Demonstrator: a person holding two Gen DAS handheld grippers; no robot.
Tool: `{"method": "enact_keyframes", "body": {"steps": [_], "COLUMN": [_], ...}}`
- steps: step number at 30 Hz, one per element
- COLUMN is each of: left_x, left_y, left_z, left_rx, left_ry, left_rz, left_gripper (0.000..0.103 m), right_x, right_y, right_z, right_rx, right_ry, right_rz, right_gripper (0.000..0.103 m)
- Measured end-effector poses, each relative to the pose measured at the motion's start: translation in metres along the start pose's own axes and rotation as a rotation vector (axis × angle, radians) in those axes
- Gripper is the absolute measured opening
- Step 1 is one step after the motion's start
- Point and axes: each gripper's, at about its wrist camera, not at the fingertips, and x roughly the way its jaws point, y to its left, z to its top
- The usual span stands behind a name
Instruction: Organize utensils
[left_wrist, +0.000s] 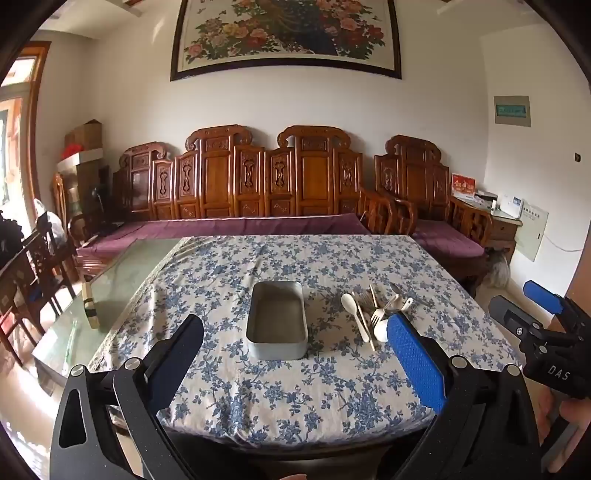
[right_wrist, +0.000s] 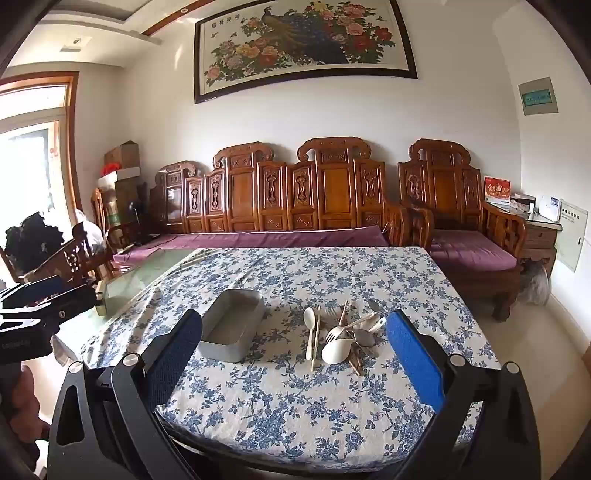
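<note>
An empty grey metal tin (left_wrist: 277, 349) stands lengthwise in the middle of the table. Just right of it lies a loose pile of utensils (left_wrist: 373, 310): cream plastic spoons and a fork, wooden chopsticks, metal spoons and forks. My left gripper (left_wrist: 295, 321) hovers open above the table's near edge, facing the tin, with nothing between its fingers. In the right wrist view my right gripper (right_wrist: 295, 317) is open and holds nothing, with the utensil pile (right_wrist: 343, 332) and the tin (right_wrist: 229, 350) ahead of it. Each gripper shows at the edge of the other's view: the right gripper (left_wrist: 517, 301) and the left gripper (right_wrist: 70, 293).
A blue-flowered cloth (left_wrist: 295, 387) covers most of the table; bare glass tabletop (left_wrist: 110, 288) shows at the left, with a small brush (left_wrist: 88, 306) on it. A carved wooden sofa (left_wrist: 258, 184) with purple cushions runs behind the table. Wooden chairs (left_wrist: 40, 258) stand at the left.
</note>
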Motion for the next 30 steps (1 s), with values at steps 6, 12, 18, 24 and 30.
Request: {"method": "enact_keyframes", "body": {"steps": [6,12,18,24,30], "left_x": [-0.0002,0.0025,0.0023,0.0029,0.0035], "left_y": [0.0001,-0.0006,-0.0005,0.0013,0.0009], "left_z": [0.0001,0.0000,0.0015,0.0039,0.0033], "left_rx": [0.004,0.005,0.006,0.008,0.008], "left_ry": [0.003,0.003,0.006,0.006,0.006], "left_rz": [0.000,0.003,0.003,0.004,0.005], "left_gripper": [0.096,0.096,0.096,0.096,0.096], "right_x": [-0.0002,-0.0001,0.0000,-0.0008,-0.0013], "right_y": [0.0001,0.0000,0.0002,0.0012,0.0017], "right_z": [-0.0002,-0.0003,-0.0003,0.0000,0.0003], "right_rx": [0.002,0.003,0.001,0.001,0.002], "right_ry": [-0.005,-0.006,-0.006,-0.007,-0.006], "right_rz": [0.001,0.003,0.002,0.003,0.003], "right_gripper": [0.100,0.100,0.100,0.100,0.100]}}
